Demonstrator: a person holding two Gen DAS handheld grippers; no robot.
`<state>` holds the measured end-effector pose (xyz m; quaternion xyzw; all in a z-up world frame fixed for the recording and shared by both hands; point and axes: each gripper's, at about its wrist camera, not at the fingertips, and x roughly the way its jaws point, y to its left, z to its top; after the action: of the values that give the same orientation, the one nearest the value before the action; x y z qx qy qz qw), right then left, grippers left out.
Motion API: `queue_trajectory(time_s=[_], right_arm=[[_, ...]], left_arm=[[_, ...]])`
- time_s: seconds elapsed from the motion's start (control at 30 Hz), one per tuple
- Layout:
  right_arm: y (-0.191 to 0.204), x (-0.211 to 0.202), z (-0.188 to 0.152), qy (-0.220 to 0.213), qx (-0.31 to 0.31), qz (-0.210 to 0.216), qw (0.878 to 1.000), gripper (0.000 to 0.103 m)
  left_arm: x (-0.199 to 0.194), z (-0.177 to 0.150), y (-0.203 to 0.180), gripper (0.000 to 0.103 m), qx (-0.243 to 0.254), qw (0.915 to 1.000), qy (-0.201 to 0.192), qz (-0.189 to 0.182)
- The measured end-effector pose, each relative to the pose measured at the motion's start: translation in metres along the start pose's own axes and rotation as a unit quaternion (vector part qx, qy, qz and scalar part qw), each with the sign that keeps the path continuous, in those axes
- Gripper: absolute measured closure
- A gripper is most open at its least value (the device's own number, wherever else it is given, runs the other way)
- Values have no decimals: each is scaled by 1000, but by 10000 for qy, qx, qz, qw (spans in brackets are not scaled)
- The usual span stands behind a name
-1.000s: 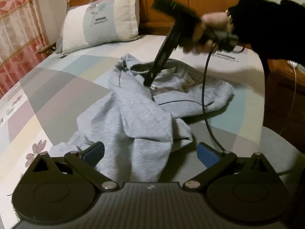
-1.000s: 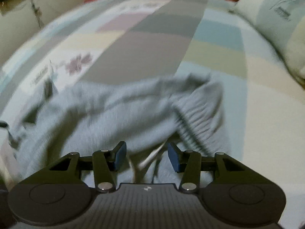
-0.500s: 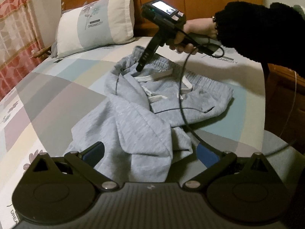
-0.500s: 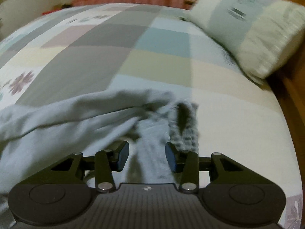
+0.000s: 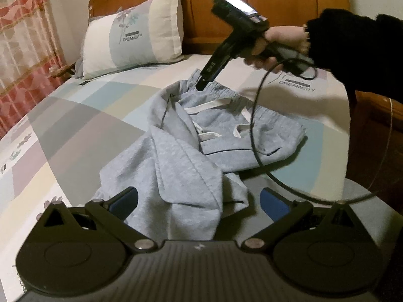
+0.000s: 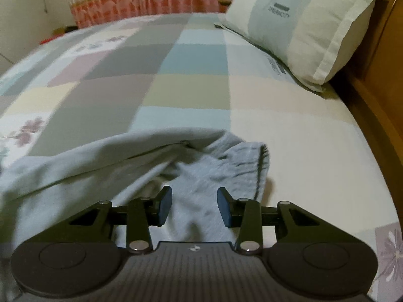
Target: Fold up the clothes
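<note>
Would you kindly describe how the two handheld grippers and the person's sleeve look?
Both grippers are matt black with ribbed bodies, round pivot discs, silver screws and blue finger pads. The right gripper carries a small lit screen, and a black cable loops from its handle. The sleeve is black and fuzzy.

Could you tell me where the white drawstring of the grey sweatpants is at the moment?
In the left wrist view, the white drawstring lies loose across the grey sweatpants, just below their elastic waistband, mid-bed on the patchwork bedsheet, right beneath the right gripper.
</note>
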<state>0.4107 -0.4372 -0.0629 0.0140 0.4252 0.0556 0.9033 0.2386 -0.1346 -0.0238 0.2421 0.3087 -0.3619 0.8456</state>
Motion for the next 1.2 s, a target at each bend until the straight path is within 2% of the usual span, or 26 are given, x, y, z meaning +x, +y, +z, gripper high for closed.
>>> queue_trajectory(time_s=[0.23,0.33,0.5,0.67,0.9,1.0,1.1,1.13,1.2], right_arm=[[37,-55,-64,-54,91,463,9989,58],[46,-70,-100,-15,322,635,9975,58],[41,-89,-159,-131,1151,629,9913,58],[20,-101,-208,-380,2286,651,9706,58],[11,-77,-228,-495,3260,1086,9378,57],[8,-67,-227,-682,3656,1181,9207,57],[4,-63,-228,-809,3999,1223,9047,61],[4,-63,-227,-837,4035,1198,9032,64],[7,-67,-226,-866,3950,1059,9084,67]], left_arm=[[-18,-16,-16,1,-272,9996,-29,80],[-24,-26,-23,1,-444,9989,-29,125],[-31,-43,-37,1,-640,9977,39,227],[-33,-60,-43,1,-955,9951,148,204],[-32,-69,-44,1,-1322,9909,159,210],[-30,-67,-44,1,-1318,9908,192,232],[-28,-64,-44,1,-1288,9911,201,270],[-28,-63,-44,1,-1283,9911,192,286],[-28,-61,-44,1,-1274,9912,174,316]])
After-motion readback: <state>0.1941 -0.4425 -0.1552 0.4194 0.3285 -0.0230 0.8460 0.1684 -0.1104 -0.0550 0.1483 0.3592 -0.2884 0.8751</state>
